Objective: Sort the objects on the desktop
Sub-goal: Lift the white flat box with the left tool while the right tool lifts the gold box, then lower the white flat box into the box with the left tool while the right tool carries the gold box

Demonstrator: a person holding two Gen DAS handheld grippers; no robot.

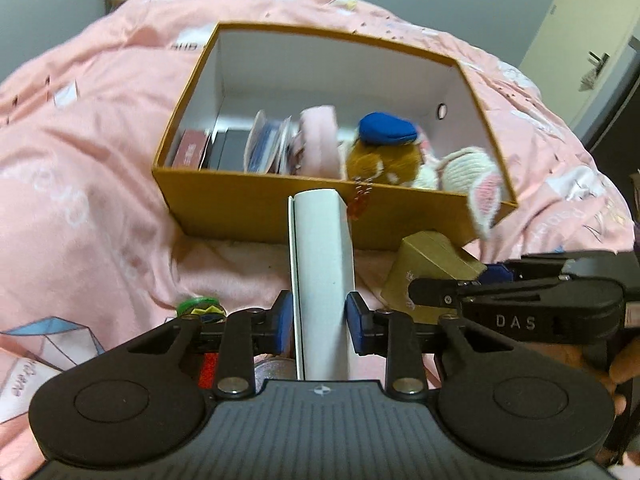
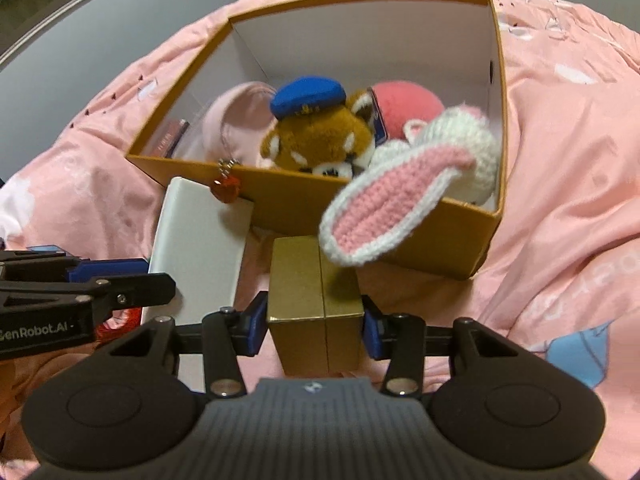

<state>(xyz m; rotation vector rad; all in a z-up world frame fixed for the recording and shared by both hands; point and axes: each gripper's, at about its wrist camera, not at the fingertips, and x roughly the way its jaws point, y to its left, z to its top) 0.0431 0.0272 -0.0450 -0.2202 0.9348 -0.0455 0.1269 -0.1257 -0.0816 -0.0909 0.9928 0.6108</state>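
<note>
The box's far half is open; plush toys and a crocheted ear crowd its near wall.

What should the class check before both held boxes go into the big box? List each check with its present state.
1. Left tool shut on the white box: ok.
2. Right tool shut on the gold box: ok.
3. Big box open on top: ok.
4. Free floor space inside: cannot tell; plush toy and other things crowd it.
5. Knitted ear inside the rim: not ok, it hangs over the front wall.
</note>
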